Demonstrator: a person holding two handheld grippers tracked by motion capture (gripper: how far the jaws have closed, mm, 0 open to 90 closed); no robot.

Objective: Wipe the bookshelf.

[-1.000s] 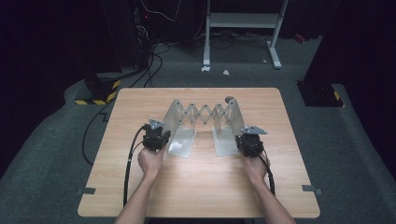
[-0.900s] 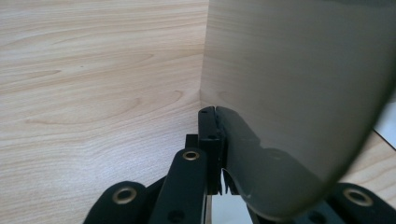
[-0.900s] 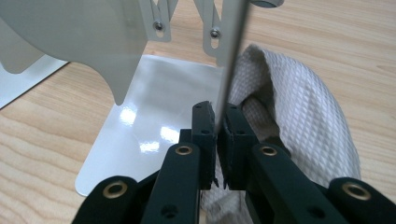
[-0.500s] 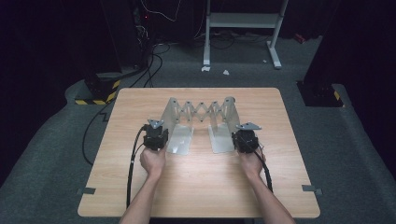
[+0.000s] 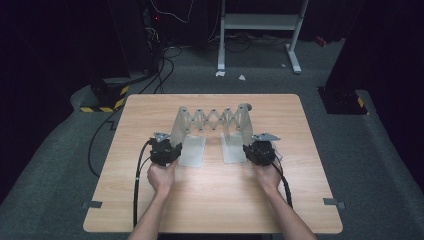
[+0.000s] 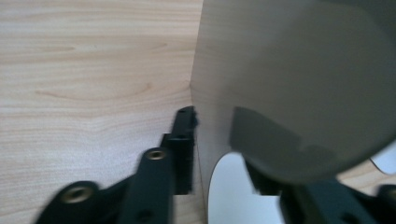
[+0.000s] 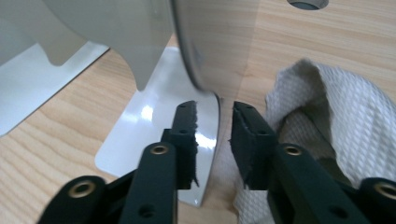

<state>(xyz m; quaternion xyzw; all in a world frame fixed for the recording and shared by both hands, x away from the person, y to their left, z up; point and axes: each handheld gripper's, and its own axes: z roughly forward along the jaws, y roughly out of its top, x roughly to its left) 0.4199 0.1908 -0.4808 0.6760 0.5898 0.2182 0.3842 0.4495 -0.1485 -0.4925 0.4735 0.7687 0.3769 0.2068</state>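
Note:
A grey metal expanding rack point(image 5: 212, 119) with a scissor linkage stands mid-table, an upright end plate and a flat foot at each side. My left gripper point(image 5: 167, 147) sits at the left end plate point(image 5: 179, 125). In the left gripper view that plate point(image 6: 289, 70) stands between the jaws of my left gripper point(image 6: 215, 135), which have just been opening. My right gripper point(image 5: 255, 149) is at the right end plate point(image 5: 245, 122). In the right gripper view its jaws point(image 7: 215, 112) have just been opening too, and the plate's edge point(image 7: 217, 105) stands in the gap, clear of both pads.
A white waffle cloth point(image 7: 327, 121) lies bunched just right of my right gripper's jaws. The wooden table point(image 5: 210, 200) has tape marks at its front corners. Behind it on the floor are cables point(image 5: 165, 55), a white stand point(image 5: 260, 25) and a yellow-striped block point(image 5: 102, 97).
My right gripper and the rack's right end plate have shifted a little leftward, leaving the rack slightly narrower. The left hand has stayed in place.

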